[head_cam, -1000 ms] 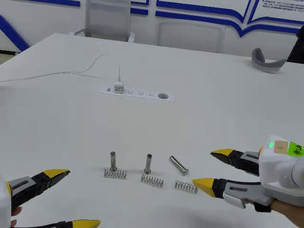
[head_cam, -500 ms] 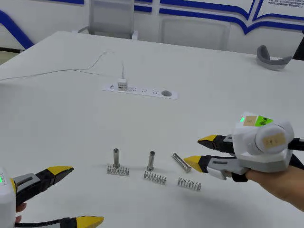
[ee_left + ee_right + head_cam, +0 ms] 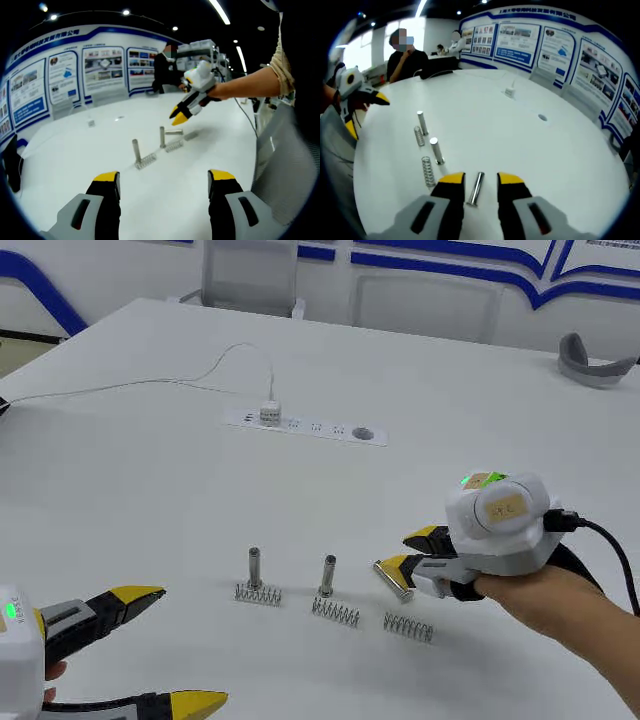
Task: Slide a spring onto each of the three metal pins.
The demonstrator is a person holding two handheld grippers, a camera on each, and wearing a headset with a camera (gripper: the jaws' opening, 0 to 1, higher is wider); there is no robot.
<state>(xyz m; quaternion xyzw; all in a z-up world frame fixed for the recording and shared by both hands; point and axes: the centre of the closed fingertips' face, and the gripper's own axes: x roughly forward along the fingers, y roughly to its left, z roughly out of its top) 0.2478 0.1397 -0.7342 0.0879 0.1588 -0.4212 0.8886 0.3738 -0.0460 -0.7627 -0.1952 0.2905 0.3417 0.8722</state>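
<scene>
Head view takes in the whole white table. Two metal pins stand upright side by side, the left pin and the middle pin, and the third pin lies on its side to their right. A small coiled spring lies flat just in front of each: the left spring, the middle spring and the right spring, all loose on the table. The right gripper, held in a hand, is down at the lying pin. The left gripper hangs at the near left corner, well apart from the pins, with its yellow-tipped jaws spread wide. Farther back lie a power strip and a cable. Right gripper view shows what the gripper's body hides from above: its jaws are parted, one on either side of the third pin, a smooth shiny rod with a wider head at the near end. Whether either jaw touches it I cannot tell. That view also catches a seated person beyond the table. Left gripper view looks across at the pins from the other side, with the right gripper's tips low beside them.
</scene>
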